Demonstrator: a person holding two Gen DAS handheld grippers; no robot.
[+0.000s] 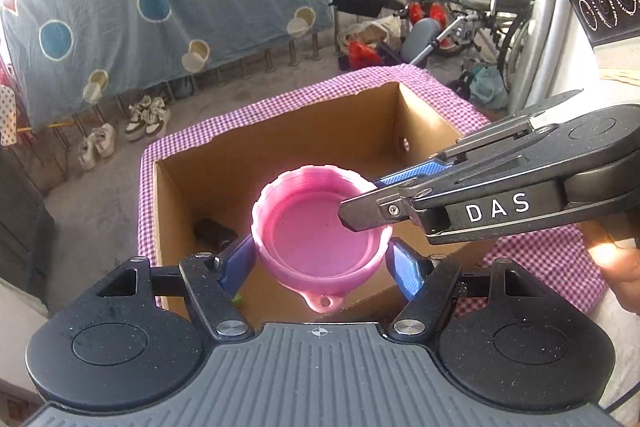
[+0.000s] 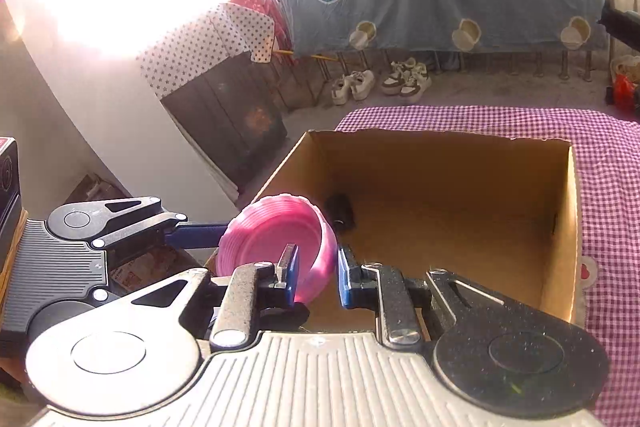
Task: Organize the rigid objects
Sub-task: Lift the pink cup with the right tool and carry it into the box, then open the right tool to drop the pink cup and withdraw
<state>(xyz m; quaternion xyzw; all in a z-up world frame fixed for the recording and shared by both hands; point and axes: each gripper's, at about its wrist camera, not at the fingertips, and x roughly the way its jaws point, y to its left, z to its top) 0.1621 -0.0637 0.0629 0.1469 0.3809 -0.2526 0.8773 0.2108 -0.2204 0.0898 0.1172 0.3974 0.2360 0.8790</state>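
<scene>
Both tongs hold one pink ribbed bowl (image 1: 322,227) in the air above an open cardboard box (image 1: 424,123). The left tongs (image 1: 323,259) clamp it across its full width, blue pads pressed on opposite outer sides. The right tongs (image 2: 318,277) pinch the bowl's rim wall, one finger inside and one outside. A small dark object (image 2: 340,211) lies on the box floor. The box stands on a table covered by a purple checked cloth (image 2: 608,187).
</scene>
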